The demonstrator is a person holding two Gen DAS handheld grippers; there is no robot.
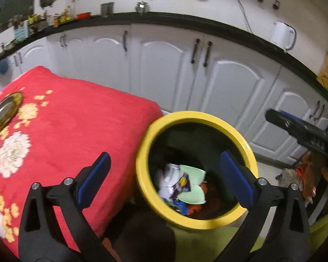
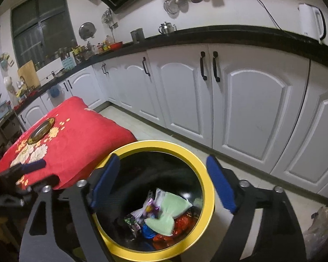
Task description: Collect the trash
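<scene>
both grippers, left and right, hung released over the bin; wrappers were inside, the table bare but for a dish

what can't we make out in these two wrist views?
- Bin bottom: both views, trash pile is dark and blurred; single items unreadable apart from a green piece.
- Bin base: cut off by the lower edge and hidden by the gripper frames in both.
- Right gripper in the left view: cut by the right edge, jaws not visible there.
- Bag on the floor: right view, at the edge, contents unclear.
</scene>
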